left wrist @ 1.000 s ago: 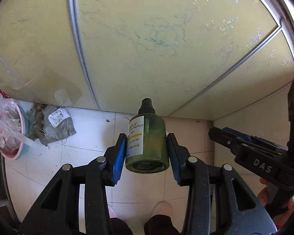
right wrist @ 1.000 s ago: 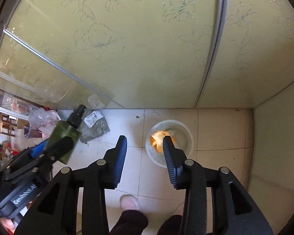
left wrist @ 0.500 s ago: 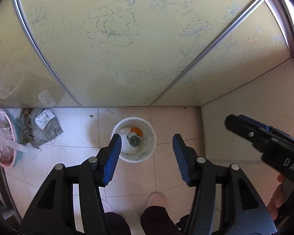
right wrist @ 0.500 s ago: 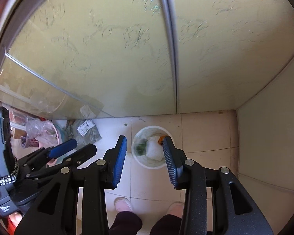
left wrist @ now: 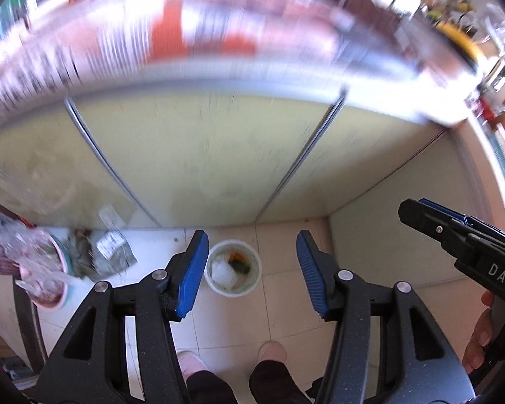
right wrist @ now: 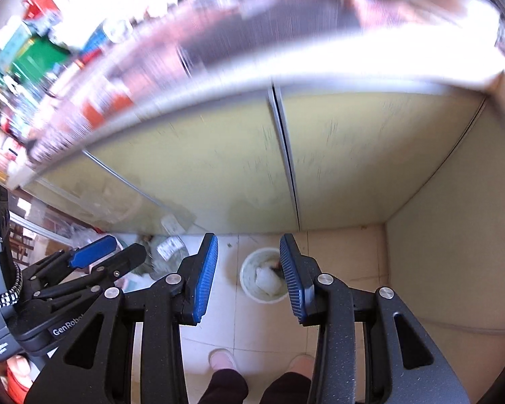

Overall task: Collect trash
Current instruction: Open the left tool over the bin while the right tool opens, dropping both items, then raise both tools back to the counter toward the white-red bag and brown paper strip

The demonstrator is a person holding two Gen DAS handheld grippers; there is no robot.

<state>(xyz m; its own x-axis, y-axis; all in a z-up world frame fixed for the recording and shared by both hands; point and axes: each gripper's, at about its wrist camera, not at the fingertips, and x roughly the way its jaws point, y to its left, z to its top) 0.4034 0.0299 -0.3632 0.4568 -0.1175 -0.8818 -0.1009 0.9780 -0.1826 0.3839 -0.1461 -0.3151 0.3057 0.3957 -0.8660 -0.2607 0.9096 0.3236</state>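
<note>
A white trash bin (left wrist: 233, 272) stands on the tiled floor below me, holding white paper, an orange scrap and the green spray bottle (left wrist: 239, 266). My left gripper (left wrist: 251, 269) is open and empty, high above the bin. My right gripper (right wrist: 248, 271) is open and empty too, with the bin (right wrist: 264, 281) showing between its jaws. Each gripper shows at the edge of the other's view.
A yellow-green cabinet front (left wrist: 202, 155) with metal rails rises behind the bin, with a blurred cluttered counter (left wrist: 198, 33) above it. A crumpled grey bag (left wrist: 104, 252) and a pink bowl with plastic (left wrist: 43, 276) lie at the left. A beige wall (right wrist: 454, 235) is on the right. The person's feet (left wrist: 272, 353) are below.
The left gripper opened and the green bottle dropped into the bin. Both grippers have since risen and tilted up, so the counter top comes into view, blurred.
</note>
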